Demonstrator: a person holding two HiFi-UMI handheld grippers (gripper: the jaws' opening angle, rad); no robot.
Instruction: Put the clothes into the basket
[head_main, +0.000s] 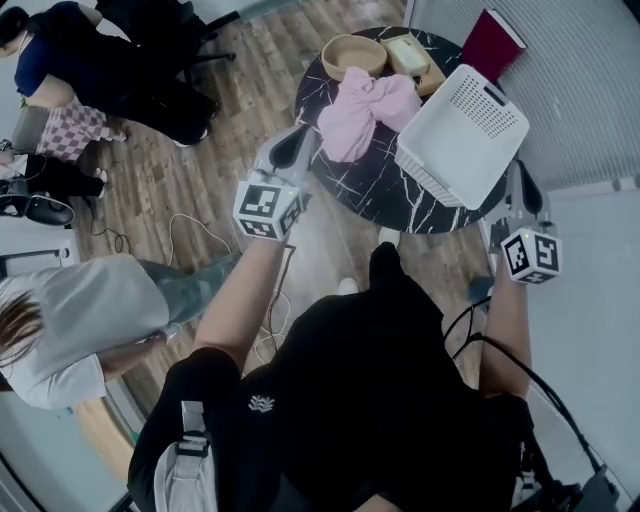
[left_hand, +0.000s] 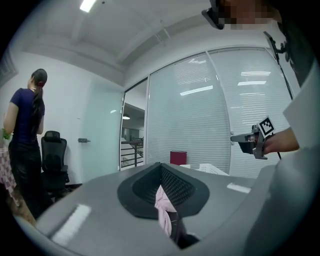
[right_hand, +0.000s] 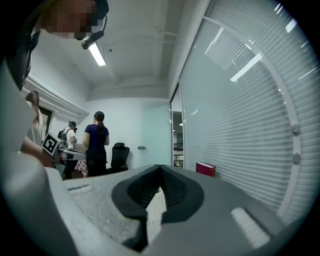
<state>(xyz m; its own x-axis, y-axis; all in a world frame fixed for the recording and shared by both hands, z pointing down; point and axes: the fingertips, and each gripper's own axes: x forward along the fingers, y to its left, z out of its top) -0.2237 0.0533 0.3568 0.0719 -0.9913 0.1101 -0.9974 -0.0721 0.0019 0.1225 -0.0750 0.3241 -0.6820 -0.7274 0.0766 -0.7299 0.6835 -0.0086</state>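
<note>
Head view, left to right.

Far left, 9 o'clock: a person in a white top (head_main: 90, 320), bent over. Above, at 10 o'clock, another person in dark clothes (head_main: 90, 60) (both well apart from the work).

Left tool (head_main: 300, 148): jaws together, clamped on a fold of the pink cloth (head_main: 368, 108). Its own view shows pink fabric pinched between the pads.

The cloth lies heaped near the middle of the round black marbled worktop (head_main: 370, 195), with one corner stretched out to the tool at 8 o'clock.

At 12 o'clock on the worktop sit a wooden bowl (head_main: 352, 55) and a pale box (head_main: 408, 52).

White basket (head_main: 462, 135): at the worktop's 3 o'clock, tilted, overhanging the rim, just beside the cloth.

Red book (head_main: 490, 42): beyond the basket, at 1 o'clock.

Right tool (head_main: 519, 190): jaws closed on the basket's perforated wall, at the basket's 4 o'clock corner.
</note>
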